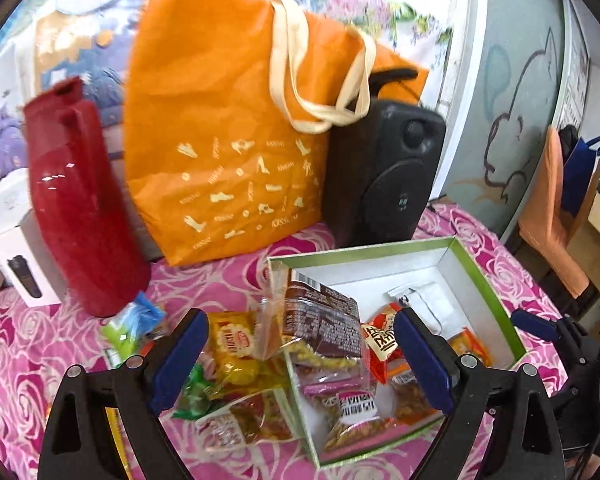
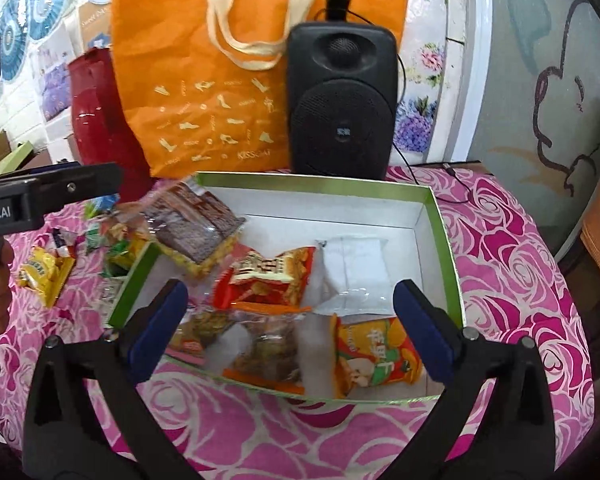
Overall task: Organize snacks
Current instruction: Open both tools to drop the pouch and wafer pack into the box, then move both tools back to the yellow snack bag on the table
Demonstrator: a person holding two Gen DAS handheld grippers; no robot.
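Both tools are spread wide and empty: the left tool hovers over the box's left edge, the right tool over the green-rimmed box. A brown snack pack leans over that edge, straight ahead between the left fingers, and more loose snacks lie on the bench.

box right half free, speaker behind

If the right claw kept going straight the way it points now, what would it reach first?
Probably the snack packets inside the green-rimmed box: the open right claw frames the red-and-orange packet. Depth is unclear, so the clear-wrapped packet nearer it might come first.
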